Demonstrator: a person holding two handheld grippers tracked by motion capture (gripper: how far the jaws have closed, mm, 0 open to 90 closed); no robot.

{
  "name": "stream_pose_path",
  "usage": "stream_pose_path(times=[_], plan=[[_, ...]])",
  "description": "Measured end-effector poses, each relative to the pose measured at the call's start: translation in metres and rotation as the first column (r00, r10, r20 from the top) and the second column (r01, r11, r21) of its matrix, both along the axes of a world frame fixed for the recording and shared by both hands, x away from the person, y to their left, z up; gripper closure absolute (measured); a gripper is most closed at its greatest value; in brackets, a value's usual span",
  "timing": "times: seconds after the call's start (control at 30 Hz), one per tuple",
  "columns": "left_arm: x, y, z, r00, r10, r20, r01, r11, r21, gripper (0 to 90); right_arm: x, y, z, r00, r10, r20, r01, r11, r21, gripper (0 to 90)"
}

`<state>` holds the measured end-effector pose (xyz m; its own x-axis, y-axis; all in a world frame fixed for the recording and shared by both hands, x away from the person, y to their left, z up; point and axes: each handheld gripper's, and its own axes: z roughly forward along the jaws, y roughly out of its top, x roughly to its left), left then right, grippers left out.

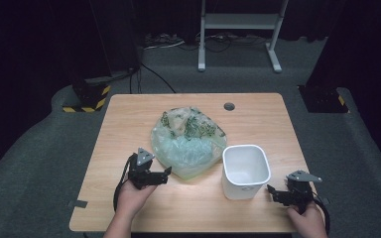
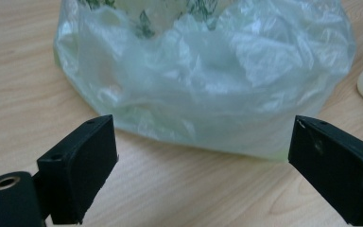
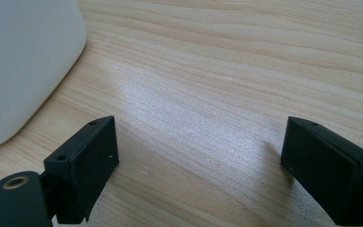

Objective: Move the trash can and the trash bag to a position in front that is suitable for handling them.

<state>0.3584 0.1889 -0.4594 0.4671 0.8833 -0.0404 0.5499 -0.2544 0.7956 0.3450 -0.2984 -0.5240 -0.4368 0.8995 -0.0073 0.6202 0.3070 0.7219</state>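
Observation:
A crumpled pale-green plastic bag (image 1: 188, 141) with a leafy print lies in the middle of the wooden table (image 1: 258, 116). Just right of it stands an empty white square bin (image 1: 245, 170). My left gripper (image 1: 164, 174) rests on the table at the bag's near-left edge, jaws wide open with nothing between them; in the left gripper view the bag (image 2: 203, 71) lies just beyond the open jaws. My right gripper (image 1: 274, 192) sits at the table's near right, open and empty, just right of the bin; the bin's wall (image 3: 19, 61) shows at the left of the right gripper view.
A round cable hole (image 1: 229, 106) sits near the table's far edge. Beyond the table stand a white metal frame (image 1: 238, 29) and cables on the grey floor. Yellow-black hazard blocks (image 1: 87, 96) lie at the far left.

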Motion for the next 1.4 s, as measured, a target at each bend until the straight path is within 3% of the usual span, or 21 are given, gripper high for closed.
stream_pose_path(times=[0.27,0.3,0.33,0.5,0.67,0.77,0.93,0.97,1.17,1.4], plan=[[0.023,-0.013,0.010,0.9996,-0.011,0.025,0.012,0.9999,-0.009,12.5,0.000,0.000,0.000,1.0000,0.001,-0.001,-0.001,1.000,0.002,11.5],[0.032,-0.017,0.012,0.9996,-0.014,0.025,0.015,0.9998,-0.015,13.4,0.000,0.000,0.000,1.0000,0.000,-0.003,0.000,1.000,0.004,11.5],[0.032,-0.017,0.012,0.9996,-0.014,0.025,0.015,0.9998,-0.015,14.7,0.000,0.000,0.000,1.0000,0.000,-0.003,0.000,1.000,0.004,11.5],[0.063,-0.031,0.020,1.0000,0.002,0.007,-0.002,0.9999,0.014,19.3,0.000,0.000,0.000,1.0000,0.000,-0.003,0.000,1.000,0.004,11.5],[0.081,-0.043,0.018,1.0000,-0.007,-0.005,0.007,0.9994,0.035,26.3,0.000,0.000,0.000,1.0000,0.003,-0.002,-0.003,1.000,0.003,11.5],[0.096,-0.053,0.006,0.9991,-0.016,-0.038,0.019,0.9978,0.064,32.2,0.000,0.000,0.000,1.0000,0.002,-0.001,-0.002,1.000,0.002,11.5],[0.103,-0.058,-0.008,0.9968,-0.015,-0.079,0.021,0.9967,0.078,34.9,0.000,0.000,0.000,1.0000,0.003,-0.002,-0.003,1.000,0.002,11.5],[0.102,-0.058,-0.014,0.9946,-0.016,-0.103,0.025,0.9965,0.080,35.7,0.000,0.000,0.000,1.0000,0.003,-0.002,-0.003,1.000,0.002,11.5],[0.092,-0.056,-0.027,0.9926,-0.009,-0.121,0.020,0.9959,0.088,36.3,0.000,0.000,0.000,1.0000,0.003,-0.002,-0.003,1.000,0.003,11.5],[0.072,-0.049,-0.030,0.9939,-0.014,-0.110,0.024,0.9955,0.091,36.5,0.000,0.000,0.000,1.0000,0.004,-0.002,-0.004,1.000,0.002,11.5]])
